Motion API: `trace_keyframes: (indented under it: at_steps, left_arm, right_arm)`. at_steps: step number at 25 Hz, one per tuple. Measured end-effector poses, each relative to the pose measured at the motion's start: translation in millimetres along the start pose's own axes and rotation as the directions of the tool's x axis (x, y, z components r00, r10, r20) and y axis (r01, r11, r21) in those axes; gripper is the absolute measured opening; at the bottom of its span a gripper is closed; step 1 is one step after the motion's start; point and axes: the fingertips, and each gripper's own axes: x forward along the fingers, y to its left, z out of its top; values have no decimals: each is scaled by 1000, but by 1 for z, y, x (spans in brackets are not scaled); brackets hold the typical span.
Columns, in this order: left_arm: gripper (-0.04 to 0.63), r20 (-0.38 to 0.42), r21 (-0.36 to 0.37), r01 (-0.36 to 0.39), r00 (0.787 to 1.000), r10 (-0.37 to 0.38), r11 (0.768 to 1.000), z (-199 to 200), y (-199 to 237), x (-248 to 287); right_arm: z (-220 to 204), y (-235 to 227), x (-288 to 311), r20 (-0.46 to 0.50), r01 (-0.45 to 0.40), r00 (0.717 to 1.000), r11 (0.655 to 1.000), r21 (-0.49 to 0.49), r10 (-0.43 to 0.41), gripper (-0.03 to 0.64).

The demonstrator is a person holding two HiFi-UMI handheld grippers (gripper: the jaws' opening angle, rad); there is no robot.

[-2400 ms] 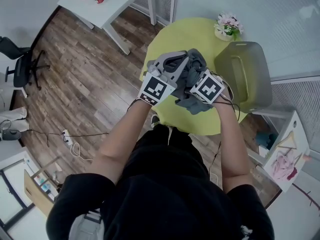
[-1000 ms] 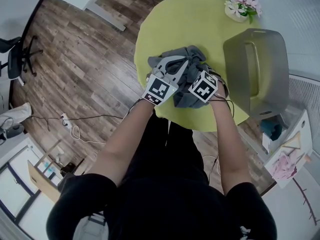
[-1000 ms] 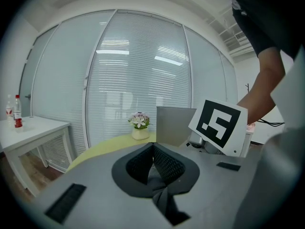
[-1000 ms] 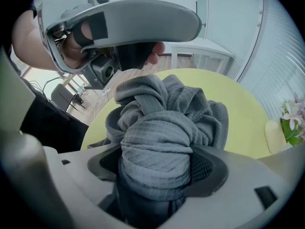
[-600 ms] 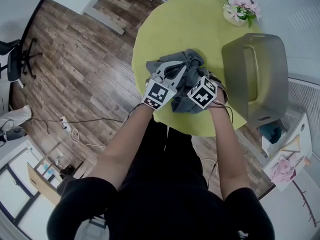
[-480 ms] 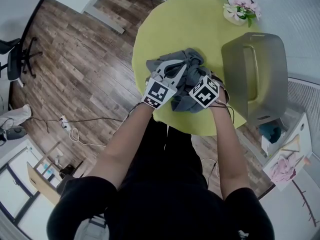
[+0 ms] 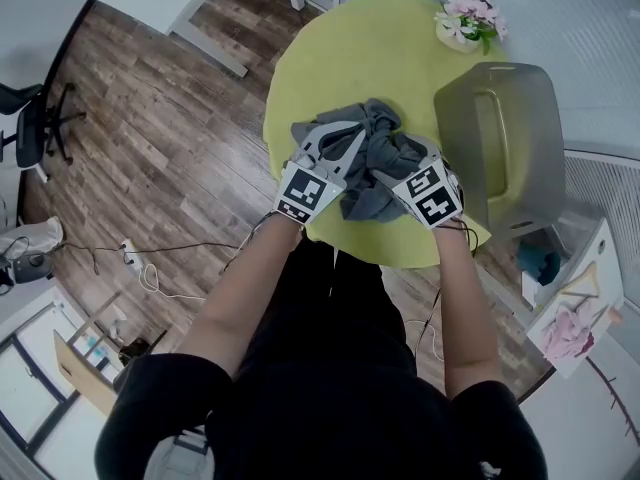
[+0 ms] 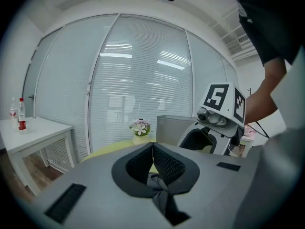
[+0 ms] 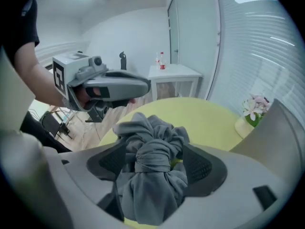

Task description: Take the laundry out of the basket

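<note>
Laundry (image 7: 375, 158) bunched on round yellow-green table (image 7: 360, 58), wood-plank floor (image 7: 150, 138)

Grey garment (image 7: 385, 153): its near edge is hidden under the left gripper (image 7: 345, 140). In the left gripper view only a small fold shows, pinched between the jaws. Far left of those jaws, two bottles (image 8: 21, 114) are too small to identify. Beyond the gripper, a white table (image 7: 180, 3) is cut by the top edge.

No legible text or numbers. Marker cubes (image 7: 305, 190) over the yellow table (image 7: 330, 48) bear only square patterns; bottle (image 8: 21, 114) label unreadable.
</note>
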Motion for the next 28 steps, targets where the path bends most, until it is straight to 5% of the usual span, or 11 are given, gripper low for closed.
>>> trace_keyframes:
  at_steps: [5,11,19,28]
  left_arm:
    - [11,12,-33,20,1000,-19,999,20,-7,-27]
    - [11,7,-7,54,999,-54,999,39,-22,-55]
    - [11,65,23,111,992,-113,994,97,-45,-84]
    - [10,127,63,142,981,-149,988,161,-67,-125]
  right_arm:
    - [12,12,-28,126,57,990,997,47,-62,355]
    - [33,26,-79,307,130,937,983,131,-165,38]
    - [105,56,-169,643,122,737,977,173,-206,23]
    - [142,89,-227,730,157,648,976,152,-218,23]
